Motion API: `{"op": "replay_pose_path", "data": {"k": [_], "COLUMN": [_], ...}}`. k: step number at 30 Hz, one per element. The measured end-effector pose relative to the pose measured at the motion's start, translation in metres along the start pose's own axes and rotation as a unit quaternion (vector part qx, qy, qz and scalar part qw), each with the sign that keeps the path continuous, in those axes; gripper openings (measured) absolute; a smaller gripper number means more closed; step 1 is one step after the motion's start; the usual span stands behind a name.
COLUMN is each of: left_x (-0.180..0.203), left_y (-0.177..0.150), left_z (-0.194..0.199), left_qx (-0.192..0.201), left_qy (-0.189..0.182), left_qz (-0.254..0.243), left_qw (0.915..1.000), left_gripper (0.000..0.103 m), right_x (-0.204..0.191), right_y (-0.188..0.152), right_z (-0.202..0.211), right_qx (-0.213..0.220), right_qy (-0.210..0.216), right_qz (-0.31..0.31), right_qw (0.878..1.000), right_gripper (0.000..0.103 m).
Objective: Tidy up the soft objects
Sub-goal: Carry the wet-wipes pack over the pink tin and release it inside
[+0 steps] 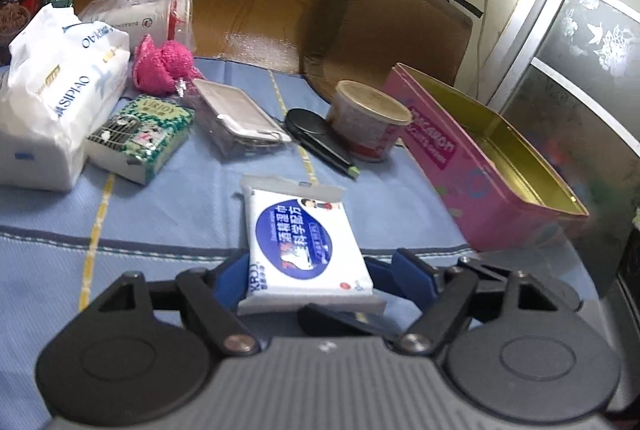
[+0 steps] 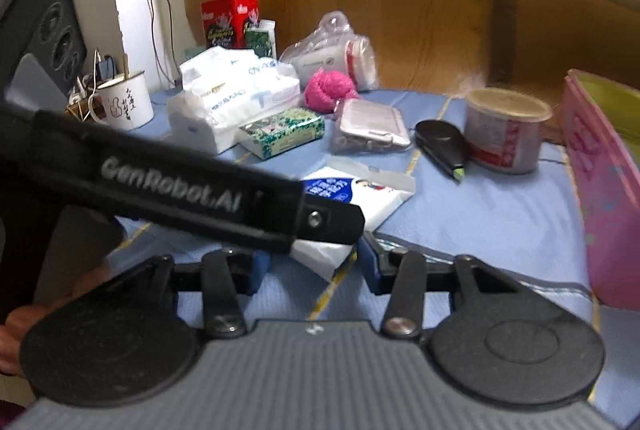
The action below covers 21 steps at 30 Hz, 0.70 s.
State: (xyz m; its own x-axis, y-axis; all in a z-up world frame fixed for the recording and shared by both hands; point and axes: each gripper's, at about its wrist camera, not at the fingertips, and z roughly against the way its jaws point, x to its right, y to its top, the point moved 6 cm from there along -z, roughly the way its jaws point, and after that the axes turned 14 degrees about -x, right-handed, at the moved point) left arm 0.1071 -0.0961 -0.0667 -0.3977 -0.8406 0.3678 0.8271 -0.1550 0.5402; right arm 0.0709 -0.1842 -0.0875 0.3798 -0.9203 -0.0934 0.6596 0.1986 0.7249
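The pink tin [image 1: 476, 166] is cut off at the right wrist view's edge. The left gripper [image 2: 240, 198] hides part of the wipes pack [image 1: 304, 242], lying on the blue cloth [image 1: 168, 206] between the left gripper's parted, non-pressing fingers [image 1: 412, 270]. The right gripper [image 2: 312, 266] is open behind it, holding nothing.

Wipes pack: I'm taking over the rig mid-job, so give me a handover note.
Left gripper: open, fingers either side of the wipes pack on the cloth; no clear pinch.
Right gripper: open, empty, at the pack's near corner.
Pink tin: open, looks empty, right of the pack.
Done: nothing in the tin.
To do: wipes, tissues and pink puff lie loose.
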Motion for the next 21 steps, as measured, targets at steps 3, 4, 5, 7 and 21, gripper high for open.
{"op": "replay_pose_path", "data": {"k": [3, 4, 5, 7, 21], "left_x": [0.009, 0.012, 0.014, 0.015, 0.024], "left_y": [0.002, 0.002, 0.001, -0.001, -0.006], "left_z": [0.002, 0.003, 0.002, -0.001, -0.002], "left_qx": [0.002, 0.003, 0.001, -0.005, -0.008], "left_qy": [0.003, 0.005, 0.006, 0.009, 0.024], "left_qz": [-0.007, -0.009, -0.011, -0.010, -0.021], "left_qw": [1.0000, 0.9999, 0.9999, 0.9999, 0.9995], "left_gripper": [0.078, 0.078, 0.078, 0.078, 0.078], "right_x": [0.002, 0.003, 0.004, 0.006, 0.007], "right_y": [-0.002, -0.002, -0.003, -0.006, -0.013], "right_z": [0.009, 0.011, 0.011, 0.011, 0.015], "right_qx": [0.017, 0.018, 0.018, 0.015, 0.024], "right_qy": [-0.008, -0.007, -0.005, -0.001, 0.005], "right_qz": [-0.002, -0.005, -0.009, -0.014, -0.026], "right_qw": [1.000, 1.000, 1.000, 1.000, 0.999], "right_gripper": [0.050, 0.050, 0.050, 0.050, 0.050]}}
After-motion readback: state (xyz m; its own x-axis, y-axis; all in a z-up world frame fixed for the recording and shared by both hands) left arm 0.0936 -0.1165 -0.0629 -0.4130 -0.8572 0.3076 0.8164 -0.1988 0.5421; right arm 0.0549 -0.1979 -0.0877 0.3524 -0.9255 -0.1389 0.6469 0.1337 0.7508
